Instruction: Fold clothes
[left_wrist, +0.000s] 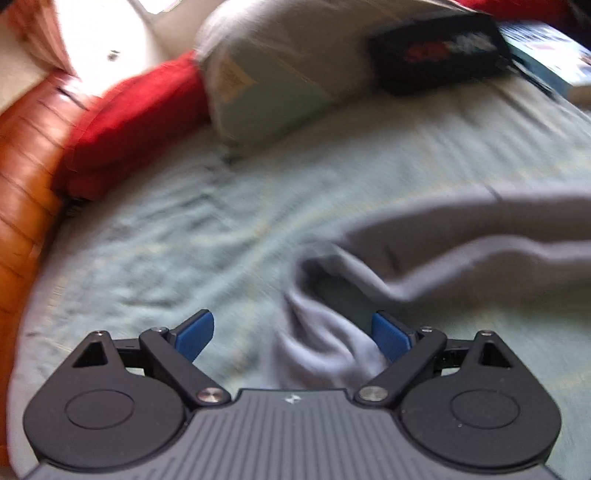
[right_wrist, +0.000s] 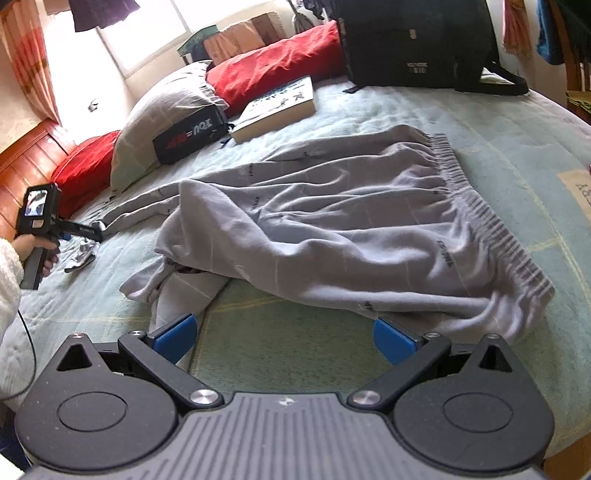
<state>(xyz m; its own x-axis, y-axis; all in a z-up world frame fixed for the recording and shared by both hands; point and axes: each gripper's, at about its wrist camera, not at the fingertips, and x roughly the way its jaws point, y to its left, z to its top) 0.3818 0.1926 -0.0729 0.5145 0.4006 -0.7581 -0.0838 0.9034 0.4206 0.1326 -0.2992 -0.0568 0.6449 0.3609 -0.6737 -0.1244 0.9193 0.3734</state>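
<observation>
While spread across the pale green bed (right_wrist: 498, 155), with the ribbed waistband (right_wrist: 491, 221) off to the right and the legs trailing left toward the pillows, grey trousers (right_wrist: 332, 229) lying rumpled and unfolded. Left hand-held gripper (left_wrist: 291, 336) low over the bedspread, blue pads (left_wrist: 195, 334) well apart, a bunched grey leg end sitting in the gap between them, touching the right-side pad or just beside it, blur too heavy to say which. Same left tool seen from the right wrist camera at the far left edge, gripped by a hand (right_wrist: 40, 254) in a fluffy white sleeve (right_wrist: 9, 280), its tip at the end of the far trouser leg. Right hand-held gripper (right_wrist: 282, 338) also spread wide, hovering just short of the near edge of the trousers, bare bedspread between its pads, nothing clamped. Beyond the cloth: grey pillow (right_wrist: 162, 110), red cushion (right_wrist: 273, 62), black pouch (right_wrist: 188, 138) resting against the pillow, book (right_wrist: 277, 107) just beside it, black bag (right_wrist: 417, 40) at the far side of the bed. Wooden headboard (left_wrist: 22, 155) curving along the left.
</observation>
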